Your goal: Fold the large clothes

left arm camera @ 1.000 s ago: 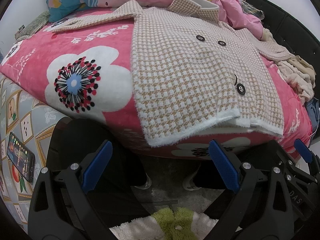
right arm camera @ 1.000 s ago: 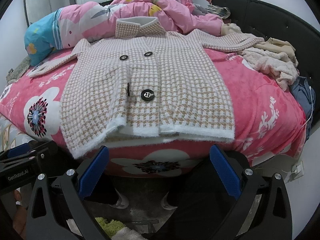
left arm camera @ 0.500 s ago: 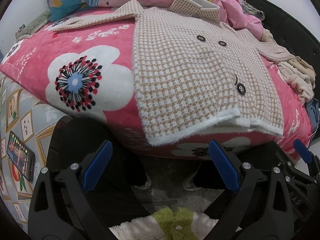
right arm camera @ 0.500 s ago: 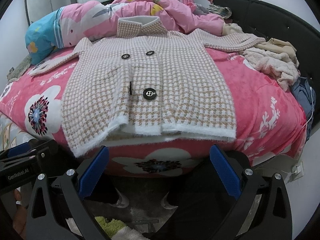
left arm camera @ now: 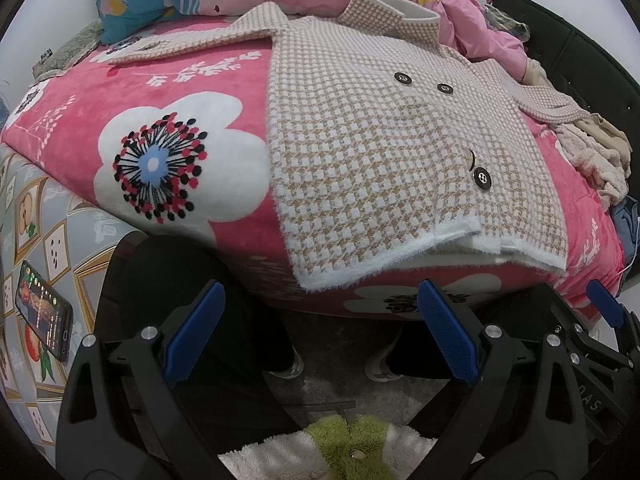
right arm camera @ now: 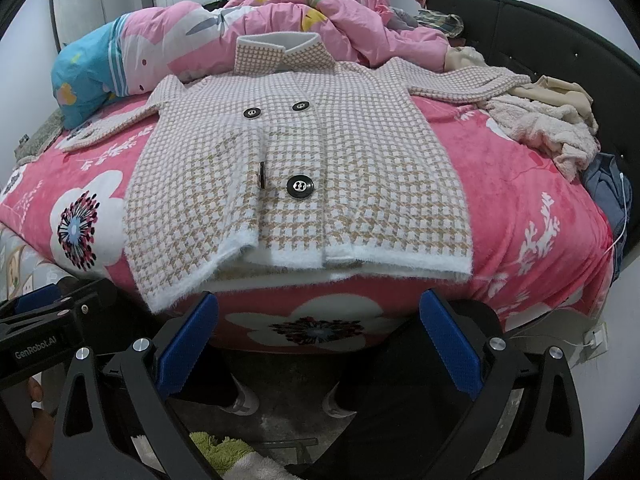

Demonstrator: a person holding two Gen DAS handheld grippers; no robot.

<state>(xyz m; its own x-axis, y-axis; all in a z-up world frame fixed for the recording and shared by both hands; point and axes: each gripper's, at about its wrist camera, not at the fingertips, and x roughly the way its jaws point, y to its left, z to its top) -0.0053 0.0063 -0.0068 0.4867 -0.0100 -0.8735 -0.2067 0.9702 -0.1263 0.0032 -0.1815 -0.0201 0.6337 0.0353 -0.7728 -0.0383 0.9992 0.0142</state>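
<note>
Now | both my claws released: left claw (left arm camera: 320, 340) and right claw (right arm camera: 316, 344) hang below the bed edge | checked coat (right arm camera: 296, 168) lies flat, buttoned, sleeves spread on the pink blanket (right arm camera: 532, 216), ready for folding | left hem corner (left arm camera: 312, 280) probably nearest grip.

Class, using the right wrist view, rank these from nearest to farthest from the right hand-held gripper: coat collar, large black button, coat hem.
From the right hand-held gripper:
1. Coat hem, at the bed's near edge.
2. Large black button, mid-coat.
3. Coat collar, far end against the pink quilt.
</note>
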